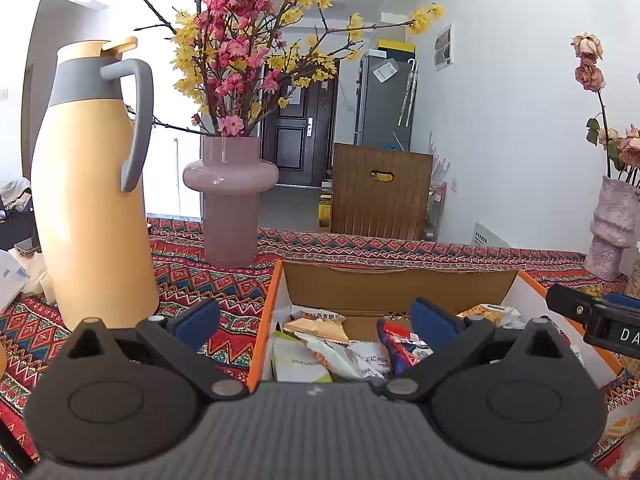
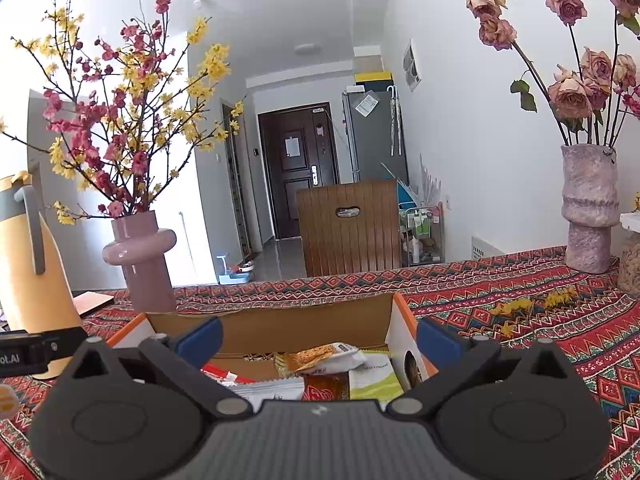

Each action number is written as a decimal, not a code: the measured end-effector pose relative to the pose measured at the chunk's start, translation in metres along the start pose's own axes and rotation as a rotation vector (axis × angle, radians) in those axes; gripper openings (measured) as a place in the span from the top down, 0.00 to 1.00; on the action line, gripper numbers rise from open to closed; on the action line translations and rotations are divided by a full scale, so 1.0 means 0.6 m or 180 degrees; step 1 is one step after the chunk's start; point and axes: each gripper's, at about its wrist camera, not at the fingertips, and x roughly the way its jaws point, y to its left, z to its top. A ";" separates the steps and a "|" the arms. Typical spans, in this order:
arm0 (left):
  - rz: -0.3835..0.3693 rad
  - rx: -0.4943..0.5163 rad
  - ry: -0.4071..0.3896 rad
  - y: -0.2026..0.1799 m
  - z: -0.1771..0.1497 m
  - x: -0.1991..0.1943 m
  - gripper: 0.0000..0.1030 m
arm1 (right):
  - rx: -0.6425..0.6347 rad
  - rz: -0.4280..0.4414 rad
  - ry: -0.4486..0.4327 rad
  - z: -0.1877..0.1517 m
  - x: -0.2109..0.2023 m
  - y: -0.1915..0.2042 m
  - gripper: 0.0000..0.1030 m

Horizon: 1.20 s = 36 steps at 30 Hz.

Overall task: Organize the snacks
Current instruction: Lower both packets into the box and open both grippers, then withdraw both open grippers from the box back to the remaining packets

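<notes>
1. Both tools poised low over the cardboard box (image 1: 400, 284), which sits on the patterned tablecloth (image 1: 224, 280) between the pink vase (image 1: 230, 200) and the rough stone-look vase (image 2: 588, 216).
2. Left gripper (image 1: 316, 316): blue pads spread wide apart, nothing between them, one finger outside the box's orange-edged left wall, the other over the contents.
3. Right gripper (image 2: 316, 340): fingers likewise fully apart and empty, the left pad over the box interior, the right pad beyond the box's right wall.
4. Snacks already inside the box: a white and green packet (image 1: 298, 360), an orange biscuit packet (image 2: 320, 356), a red and blue packet (image 1: 404, 346), several white wrappers lying loose and overlapping.
5. Step in hand, by judgement: a pause between placements, both tools free above the filled box; no snack gripped on either side.
6. Only hints of loose items outside the box, at the frame edges, too cut off to name.
7. Next move likely calls for either fetching a remaining packet from the cloth or straightening the jumbled ones inside; for the latter, a lower approach, pads narrowed over one wrapper's edge.
8. Care needed near the yellow thermos jug (image 1: 92, 184), standing close to the left tool.
</notes>
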 end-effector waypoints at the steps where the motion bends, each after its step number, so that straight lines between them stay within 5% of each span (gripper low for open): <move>1: 0.0009 -0.0006 0.0009 0.000 0.000 0.001 0.00 | 0.0001 -0.0007 0.0009 0.000 0.001 0.000 0.00; 19: -0.0071 -0.0025 0.0027 0.022 0.020 -0.088 0.00 | -0.0012 0.0082 -0.0312 0.031 -0.113 0.016 0.00; 36: 0.0042 0.0087 0.0312 0.094 -0.072 -0.135 0.00 | -0.0058 0.0107 0.0279 -0.071 -0.195 0.035 0.00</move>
